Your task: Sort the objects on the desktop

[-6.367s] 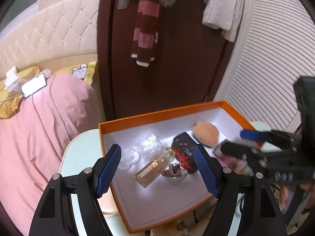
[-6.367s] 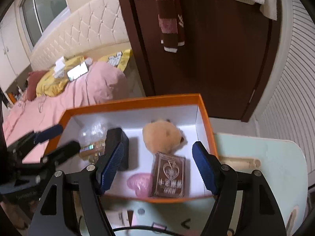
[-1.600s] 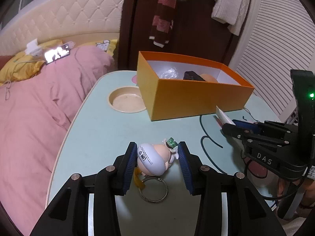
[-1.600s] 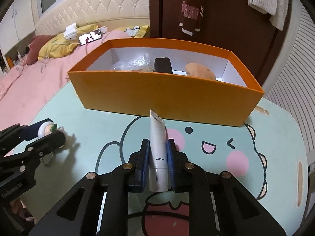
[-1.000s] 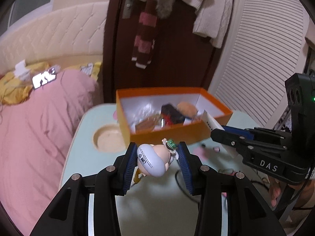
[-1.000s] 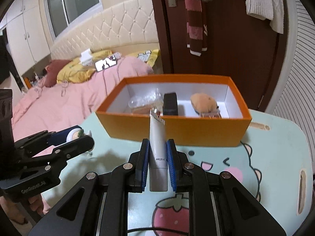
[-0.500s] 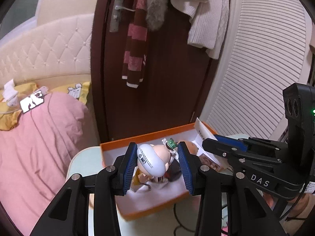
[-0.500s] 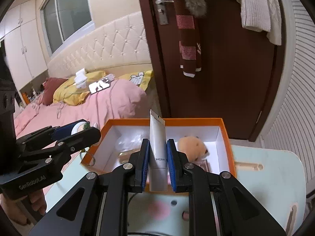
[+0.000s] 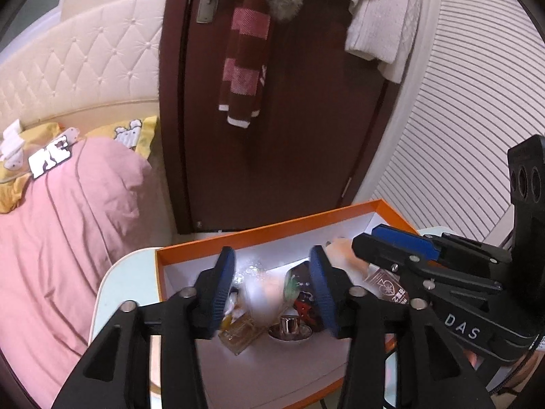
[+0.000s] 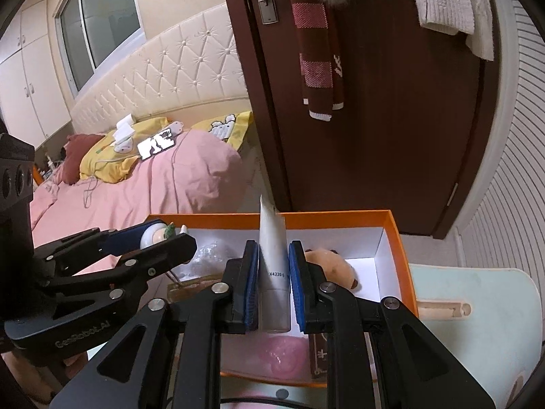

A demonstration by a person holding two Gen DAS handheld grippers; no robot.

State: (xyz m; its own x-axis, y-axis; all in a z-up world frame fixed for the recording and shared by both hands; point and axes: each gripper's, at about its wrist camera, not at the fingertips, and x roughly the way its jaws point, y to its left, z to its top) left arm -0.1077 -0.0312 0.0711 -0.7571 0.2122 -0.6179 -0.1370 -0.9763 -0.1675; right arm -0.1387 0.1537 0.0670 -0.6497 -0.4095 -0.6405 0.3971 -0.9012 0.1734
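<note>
An orange box [image 9: 272, 230] with a white inside stands on the pale green table; it also shows in the right wrist view [image 10: 400, 242]. My left gripper [image 9: 270, 289] is open above the box, and the doll keychain [image 9: 269, 293] is a blur between its pads, dropping free. In the right wrist view the doll [image 10: 158, 233] still sits by the left gripper's pads. My right gripper [image 10: 272, 286] is shut on a white tube [image 10: 272, 248] held upright over the box.
The box holds a perfume bottle [image 9: 238, 332], a silver cap [image 9: 289, 325], a dark case [image 9: 303, 293], a tan plush [image 10: 330, 266], crinkled plastic [image 10: 204, 255] and a brown card box [image 9: 386, 284]. A pink bed [image 9: 68, 225] lies left, a dark door [image 9: 289, 136] behind.
My left gripper has opened and the doll keychain has left its pads, falling into the box. Both grippers moved closer over the box. The right gripper still holds the tube.
</note>
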